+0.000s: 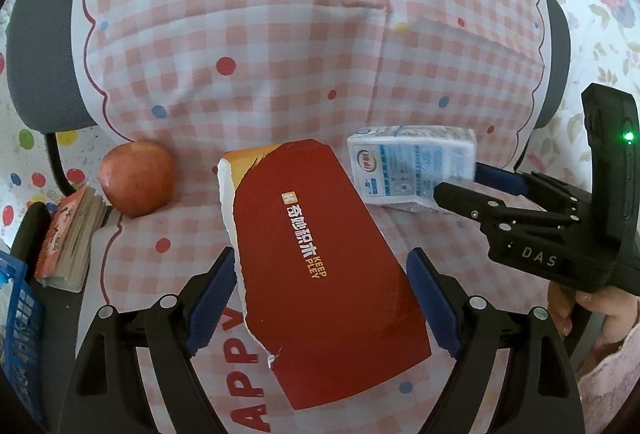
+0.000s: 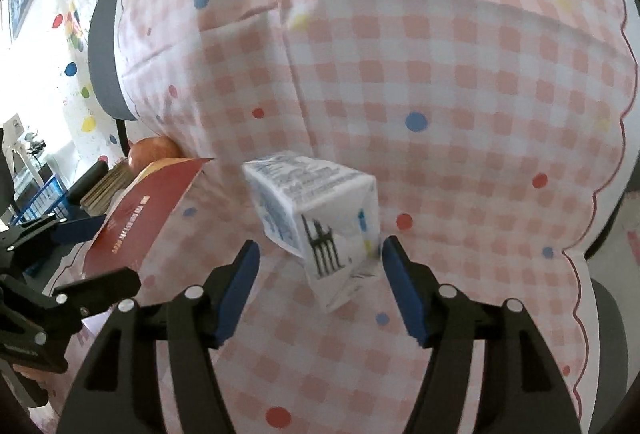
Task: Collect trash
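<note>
Two pieces of trash lie on the pink-checked cloth over the table: a torn red cardboard box and a small white-and-blue milk carton. In the left wrist view the carton lies at about one o'clock from the box, close beside its far corner. A red apple rests at about ten o'clock from the box, with a thick worn book just left of it and a blue basket at the frame's left edge. A grey chair back shows behind the cloth.

The left gripper has its jaws spread wide with the red box between them; whether the blue pads press its edges cannot be told.

The right gripper reaches the carton from about four o'clock. Its jaws stand partly spread around the carton, which is blurred; the right pad sits at the carton's side, the left pad is clearly apart from it.
</note>
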Demonstrator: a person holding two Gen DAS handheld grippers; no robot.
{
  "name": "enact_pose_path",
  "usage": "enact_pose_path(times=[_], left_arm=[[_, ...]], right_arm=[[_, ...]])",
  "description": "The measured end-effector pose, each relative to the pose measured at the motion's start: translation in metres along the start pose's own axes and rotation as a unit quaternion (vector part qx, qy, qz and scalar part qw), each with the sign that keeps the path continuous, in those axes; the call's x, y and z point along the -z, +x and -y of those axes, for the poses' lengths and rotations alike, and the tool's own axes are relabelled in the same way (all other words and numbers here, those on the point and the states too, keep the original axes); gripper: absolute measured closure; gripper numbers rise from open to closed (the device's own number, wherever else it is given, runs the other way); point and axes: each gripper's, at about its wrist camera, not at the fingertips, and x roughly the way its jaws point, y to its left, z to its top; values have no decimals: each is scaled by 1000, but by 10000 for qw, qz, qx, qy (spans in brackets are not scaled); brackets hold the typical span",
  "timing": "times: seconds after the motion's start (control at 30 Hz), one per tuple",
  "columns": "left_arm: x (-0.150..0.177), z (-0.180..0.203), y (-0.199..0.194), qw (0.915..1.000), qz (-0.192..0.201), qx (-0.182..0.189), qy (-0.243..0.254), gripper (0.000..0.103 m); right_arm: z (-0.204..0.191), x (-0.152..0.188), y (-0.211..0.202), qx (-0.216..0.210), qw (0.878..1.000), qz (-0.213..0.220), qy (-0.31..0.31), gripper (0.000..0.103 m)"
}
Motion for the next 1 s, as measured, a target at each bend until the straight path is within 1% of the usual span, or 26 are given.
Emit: enact_pose_path(times=[0.03, 0.07, 0.1, 0.13, 0.23, 0.3, 0.37, 0.4, 0.43, 0.47, 0.53, 0.57, 0.6, 0.63, 0.73, 0.8, 0.9, 1.0], left_arm=[[-1, -1, -1, 10000, 19, -5, -7, 19], [-1, -3, -3, 10000, 34, -18, -19, 19], [-1, -5, -6, 10000, 55, -29, -41, 19], [-1, -7, -9, 9999, 87, -25, -58, 19], [1, -9, -22, 9998, 202, -40, -32, 19], [5, -8, -28, 9997, 228, -64, 9, 19], [8, -8, -30, 9997, 224, -88, 32, 19], [9, -9, -31, 9997, 221, -126, 45, 19], [9, -10, -30, 9996, 216, -161, 54, 19], [10, -12, -30, 9996, 214, -194, 54, 19], [10, -16, -26, 9995, 191, -248, 35, 19], [10, -20, -25, 9995, 178, -261, 17, 19], [8, -23, -22, 9995, 167, -274, -6, 19], [7, -25, -20, 9995, 161, -289, -14, 19], [1, -36, -10, 9994, 110, -320, -72, 19], [-4, -41, -5, 9994, 87, -321, -100, 19], [-8, -46, 1, 9993, 82, -333, -132, 19], [-10, -48, 4, 9993, 67, -316, -166, 19]], right_arm=[[-6, -1, 2, -17, 10000, -12, -48, 58], [-12, -2, 1, -12, 9999, -29, -97, 64], [-17, -5, 2, 95, 9998, -69, -136, 80], [-21, -1, 1, 161, 9998, -70, -136, 101], [-30, -3, -11, 216, 9998, -4, -4, 102], [-37, -2, -11, 91, 9999, -74, 43, 102], [-45, -1, -12, 55, 9999, -75, 75, 93], [-48, -1, -14, 89, 9999, -46, 36, 79], [-49, -1, -15, 126, 9999, -33, 13, 58], [-44, 2, -21, 142, 9999, -24, 12, 53], [-45, 1, -15, 166, 9999, -10, -23, 51], [-43, 2, -12, 177, 9998, -40, -27, 49], [-41, 0, -4, 191, 9998, -87, -17, 41], [-38, -1, 3, 184, 9998, -119, -4, 36], [-25, -9, 26, 142, 9996, -204, 98, 30], [-17, -17, 45, 51, 9994, -319, 155, 28], [-12, -28, 72, 109, 9986, -494, 123, 28], [-13, -34, 90, 24, 9979, -642, 56, 25]])
